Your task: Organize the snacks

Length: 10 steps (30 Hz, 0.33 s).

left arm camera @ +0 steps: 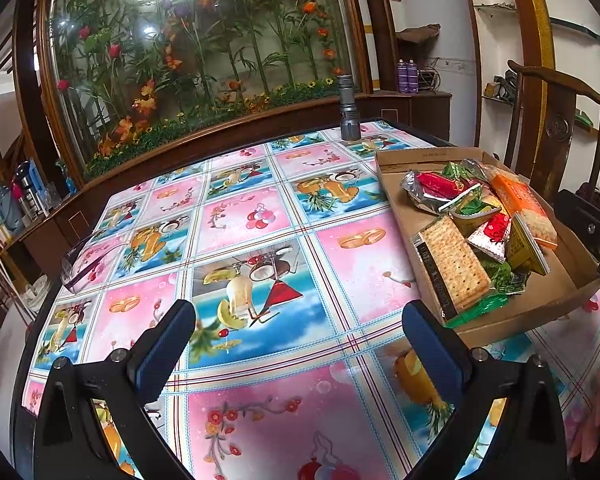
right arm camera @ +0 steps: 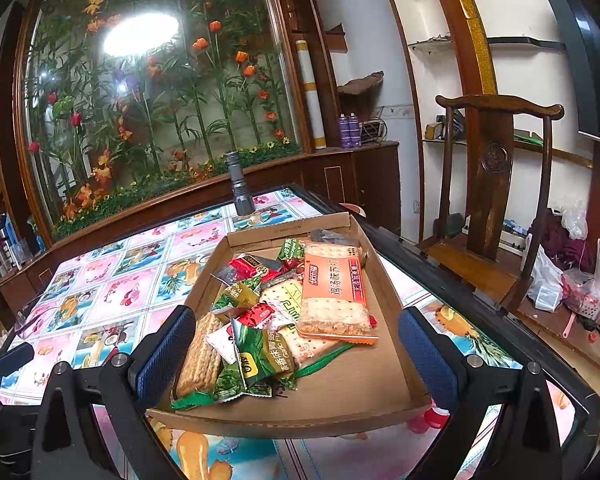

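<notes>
Left gripper (left arm camera: 298, 326): jaws spread wide, nothing between the pads; held low over the middle of the table, clear of its surface.
Left gripper fingers (left arm camera: 168, 344): blue ribbed pads on black arms, facing each other.
Right gripper (right arm camera: 298, 338): jaws spread wide, nothing gripped; raised over the table's right side, near its front edge.
Right gripper fingers (right arm camera: 428, 354): blue ribbed pads, not touching anything.
Hand (left arm camera: 596, 420): partly visible at the lower right edge of the left wrist view; grip detail cannot be made out.
</notes>
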Available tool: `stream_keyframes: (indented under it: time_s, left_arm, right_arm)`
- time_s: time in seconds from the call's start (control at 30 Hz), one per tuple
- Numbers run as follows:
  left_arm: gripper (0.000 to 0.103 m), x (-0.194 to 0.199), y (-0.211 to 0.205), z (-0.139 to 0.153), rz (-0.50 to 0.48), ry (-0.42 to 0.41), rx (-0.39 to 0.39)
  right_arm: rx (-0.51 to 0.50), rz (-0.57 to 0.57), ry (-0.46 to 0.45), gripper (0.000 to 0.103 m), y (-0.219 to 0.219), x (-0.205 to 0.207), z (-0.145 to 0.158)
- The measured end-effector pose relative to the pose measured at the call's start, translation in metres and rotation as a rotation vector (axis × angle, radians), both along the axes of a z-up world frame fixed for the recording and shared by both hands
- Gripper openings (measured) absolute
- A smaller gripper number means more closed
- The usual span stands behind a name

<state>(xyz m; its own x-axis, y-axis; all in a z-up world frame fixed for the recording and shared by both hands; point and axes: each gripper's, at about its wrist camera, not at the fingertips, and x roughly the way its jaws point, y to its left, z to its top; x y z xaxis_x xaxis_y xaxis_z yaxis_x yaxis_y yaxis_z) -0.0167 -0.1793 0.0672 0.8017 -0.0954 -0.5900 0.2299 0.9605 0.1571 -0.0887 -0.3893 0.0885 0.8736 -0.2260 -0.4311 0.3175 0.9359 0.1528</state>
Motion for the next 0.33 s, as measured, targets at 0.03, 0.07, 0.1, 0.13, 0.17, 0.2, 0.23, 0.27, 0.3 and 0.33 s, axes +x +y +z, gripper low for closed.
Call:
stream_keyframes:
  time_s: [0.03, 0.07, 0.1, 0.13, 0.17, 0.2, 0.23, 0.27, 0.3, 0.33]
  left_arm:
    - [0.103, 0.0002, -0.0001, 0.0001, 0.0, 0.003, 0.001]
    - [0.103, 0.0017, 0.0003, -0.0002, 0.001, 0.006, 0.002]
    - [0.103, 0.0022, 0.0006, -0.0006, 0.001, 0.012, 0.003]
    - [0.103, 0.0025, 0.0013, -0.0011, -0.001, 0.018, 0.0]
    - [0.103, 0.0024, 0.0029, -0.0014, 0.003, 0.023, -0.007]
    - [0.103, 0.0021, 0.0041, -0.0013, -0.002, 0.025, -0.011]
    - [0.103, 0.0026, 0.0048, -0.0013, -0.006, 0.029, -0.013]
    - [0.103, 0.0035, 0.005, -0.0018, -0.006, 0.035, -0.015]
    - [0.103, 0.0047, 0.0062, -0.002, -0.006, 0.043, -0.019]
    - [0.103, 0.0064, 0.0091, -0.0021, -0.001, 0.055, -0.023]
  right_arm:
    - [0.0, 0.0, 0.002, 0.102, 0.001, 0.0009, -0.0007]
    - [0.0, 0.0, 0.002, 0.102, 0.0014, 0.0012, -0.0011]
    - [0.001, 0.001, 0.002, 0.102, 0.0011, 0.0009, -0.0011]
    - [0.003, 0.001, 0.005, 0.102, 0.0017, 0.0014, -0.0022]
    - [0.004, 0.001, 0.007, 0.102, 0.0022, 0.002, -0.003]
    - [0.006, 0.0, 0.008, 0.102, 0.0017, 0.0014, -0.0035]
    - [0.009, 0.0, 0.009, 0.102, 0.0019, 0.0014, -0.0042]
    - [0.01, 0.0, 0.009, 0.102, 0.0019, 0.0009, -0.0044]
    - [0.008, 0.0, 0.007, 0.102, 0.0017, 0.0007, -0.0038]
    - [0.008, 0.002, 0.007, 0.102, 0.0019, 0.0008, -0.0038]
